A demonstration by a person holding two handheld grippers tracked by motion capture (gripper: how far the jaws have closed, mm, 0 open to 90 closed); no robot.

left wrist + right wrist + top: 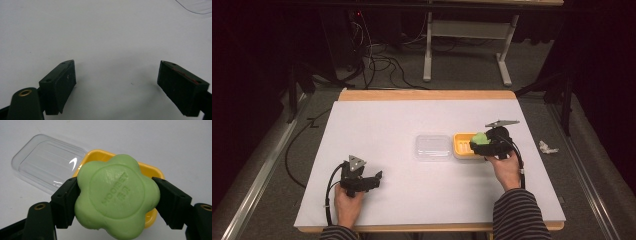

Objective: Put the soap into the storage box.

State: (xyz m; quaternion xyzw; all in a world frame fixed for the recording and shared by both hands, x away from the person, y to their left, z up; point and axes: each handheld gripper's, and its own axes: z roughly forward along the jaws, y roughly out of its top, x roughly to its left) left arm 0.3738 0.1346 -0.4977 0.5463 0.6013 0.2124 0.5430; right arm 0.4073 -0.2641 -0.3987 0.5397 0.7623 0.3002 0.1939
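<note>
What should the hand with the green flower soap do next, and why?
Probably lower the green soap a little into the yellow dish and then let go. The right gripper is shut on the soap just above the dish, and the clear lid lies open beside it. The left gripper waits open, away.

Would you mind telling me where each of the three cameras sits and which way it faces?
High view: above the person's side, looking forward and down on the table; both forearms, left gripper and right gripper show.
Left gripper view: rides the left gripper, looking along its open jaws at bare white tabletop.
Right gripper view: rides the right gripper, whose jaws clamp the green soap above the yellow dish, beside the clear lid.
Shared: high and right gripper views both show soap, dish and lid.
</note>
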